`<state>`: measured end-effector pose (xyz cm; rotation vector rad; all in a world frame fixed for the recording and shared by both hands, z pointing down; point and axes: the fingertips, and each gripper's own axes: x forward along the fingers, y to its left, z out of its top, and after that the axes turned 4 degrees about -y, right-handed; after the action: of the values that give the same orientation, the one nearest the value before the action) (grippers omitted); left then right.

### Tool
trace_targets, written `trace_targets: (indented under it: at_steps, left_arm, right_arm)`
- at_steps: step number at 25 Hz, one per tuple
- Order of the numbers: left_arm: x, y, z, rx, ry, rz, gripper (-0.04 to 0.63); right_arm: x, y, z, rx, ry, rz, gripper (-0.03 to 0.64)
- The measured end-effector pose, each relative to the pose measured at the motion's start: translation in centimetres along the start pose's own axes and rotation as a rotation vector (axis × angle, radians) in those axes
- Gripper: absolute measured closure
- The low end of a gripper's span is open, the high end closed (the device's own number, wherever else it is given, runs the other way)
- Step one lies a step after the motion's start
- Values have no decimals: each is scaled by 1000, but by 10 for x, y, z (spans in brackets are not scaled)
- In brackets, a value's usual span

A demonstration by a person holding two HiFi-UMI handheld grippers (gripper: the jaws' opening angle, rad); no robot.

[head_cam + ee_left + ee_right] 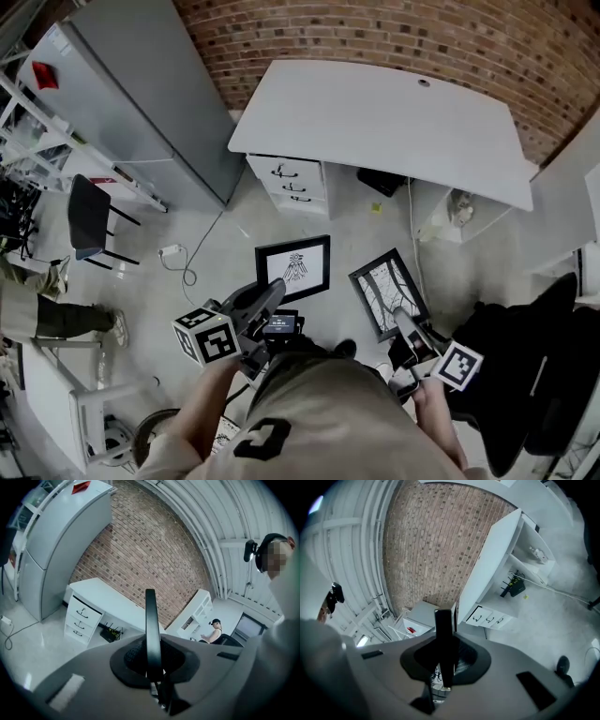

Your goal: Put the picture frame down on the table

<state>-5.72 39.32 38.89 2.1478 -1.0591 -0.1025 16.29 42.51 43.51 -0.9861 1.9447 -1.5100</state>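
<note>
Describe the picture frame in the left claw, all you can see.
Rectangular picture frame: thin black border, wide white mat, small dark drawing in the middle; material unclear. Held in the air above the floor, face toward the head view, slightly skewed. The left claw is shut on its lower edge near the left corner; nothing else touches it.

Even cool light w/ fisheye warp, dark corners.

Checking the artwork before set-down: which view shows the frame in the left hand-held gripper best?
The head view: the frame faces the camera, drawing visible. The left gripper view shows only its thin black edge, clamped. The right gripper view shows only the other frame, edge-on.
</note>
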Motion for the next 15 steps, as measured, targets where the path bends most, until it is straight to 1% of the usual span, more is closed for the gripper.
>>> trace_targets:
  at_steps: [4, 7, 9, 12, 15]
  left_arm:
    - [-4, -3, 2, -4, -31, 29, 572]
    - [-8, 3, 10, -8, -49, 46, 572]
    - [-10, 9, 13, -12, -56, 56, 572]
    - [-10, 20, 14, -17, -52, 52, 572]
    - [-6, 35, 19, -14, -35, 43, 572]
  right_arm:
    - [4, -7, 4, 13, 46, 10, 589]
    - [15, -1, 4, 1, 65, 29, 589]
    - [20, -1, 2, 1, 73, 25, 589]
    - [25, -5, 1, 0, 65, 9, 589]
    - [33, -9, 6, 2, 34, -9, 589]
